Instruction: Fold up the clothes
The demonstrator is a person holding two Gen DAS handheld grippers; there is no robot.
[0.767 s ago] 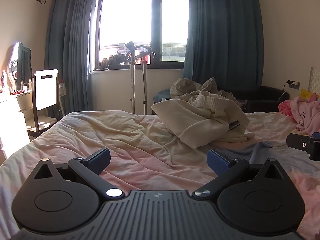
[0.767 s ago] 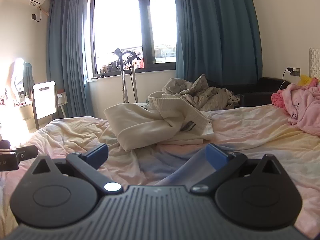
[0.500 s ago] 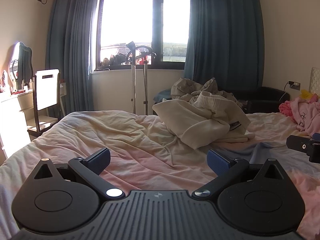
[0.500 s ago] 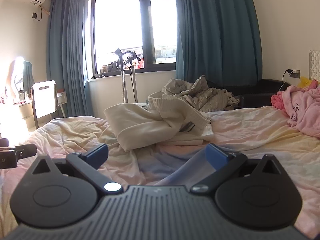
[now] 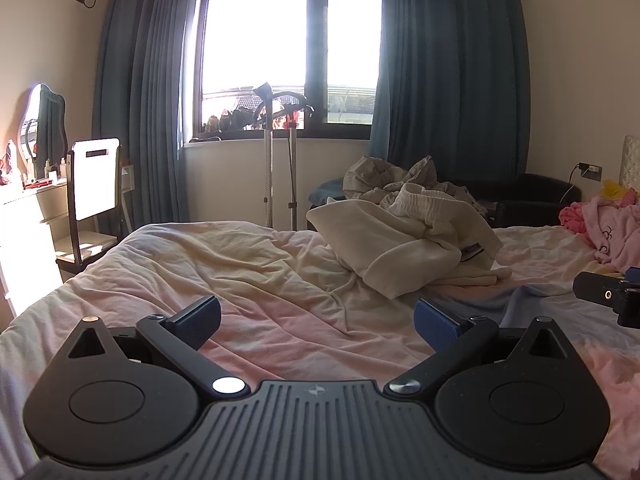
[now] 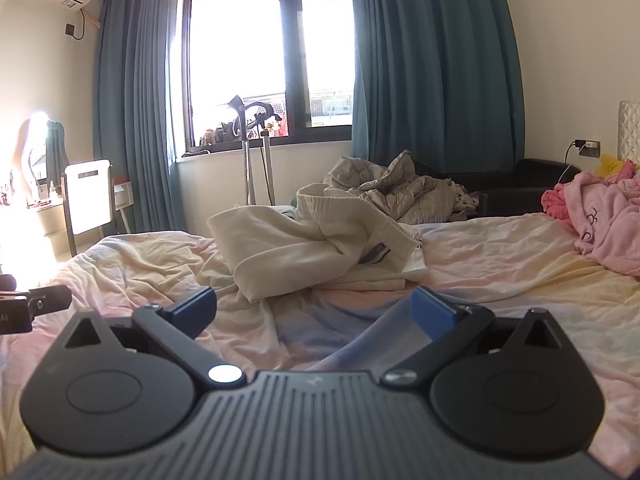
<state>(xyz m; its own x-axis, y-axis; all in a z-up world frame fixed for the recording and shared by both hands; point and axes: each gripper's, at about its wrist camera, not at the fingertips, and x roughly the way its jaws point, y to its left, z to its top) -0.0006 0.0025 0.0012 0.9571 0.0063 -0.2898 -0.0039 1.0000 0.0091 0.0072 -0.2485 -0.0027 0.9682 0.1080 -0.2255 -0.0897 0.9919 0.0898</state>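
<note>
Sunlit bedroom, rumpled bed: cream garment heaped mid-bed awaiting folding; left claw and right claw spread apart, empty, poised to reach.

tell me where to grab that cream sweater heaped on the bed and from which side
Probably the ribbed hem standing up at the top of the cream sweater: it is a raised, free edge. Come from the near side with the open right gripper; the rolled lower fold looks too bulky to pinch.

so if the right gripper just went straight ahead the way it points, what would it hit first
Probably the rumpled pastel bedsheet just ahead; the open right gripper tilts slightly down. If it clears that, the crumpled cream sweatshirt. Depth is unclear.
</note>
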